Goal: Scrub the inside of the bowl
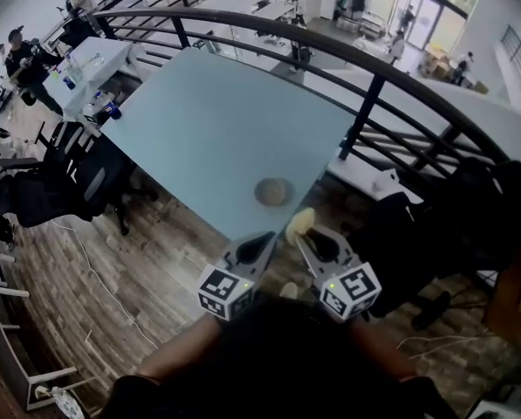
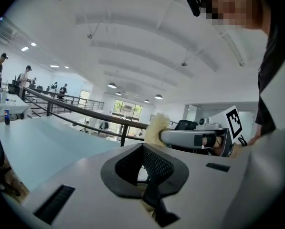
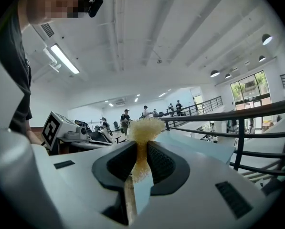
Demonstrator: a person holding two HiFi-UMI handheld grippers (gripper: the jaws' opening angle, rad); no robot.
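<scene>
Left gripper (image 1: 263,243): jaws fully together with nothing between them. Tip is at the table's near edge, pointing roughly level toward the table.
Right gripper (image 1: 306,239): jaws clamped on a sponge. Sits just beside the left gripper on its right, and the two don't touch.
Sponge (image 1: 299,224): pale yellow and coarse. The lower part is pinched thin between the pads. The upper part fluffs out above and ahead of the jaws in the right gripper view.
Bowl (image 1: 273,191): small, round, greyish-tan, upright on the table close to its near corner. Nothing touches it, and the inside is too small to read.
Bowl vs sponge: in the head view the bowl lies ahead of the sponge and a little to its left. They are near but apart, with a strip of bare tabletop between them.
Bowl vs left gripper: the bowl is almost straight ahead of the closed jaws, near but apart.
Table (image 1: 199,120): large, with a pale blue-grey top.
Marker cube (image 1: 228,291): one on each gripper behind the jaws, facing up at the head camera.
Cross view: the left gripper view shows the right gripper off to the right with the sponge sticking out of its front.
Railing (image 1: 366,112): dark and curved, running past the table's far and right sides.
Floor (image 1: 155,278): wood planks, with dark chairs (image 1: 42,190) at left.
Background: people at a second table in the upper left.
</scene>
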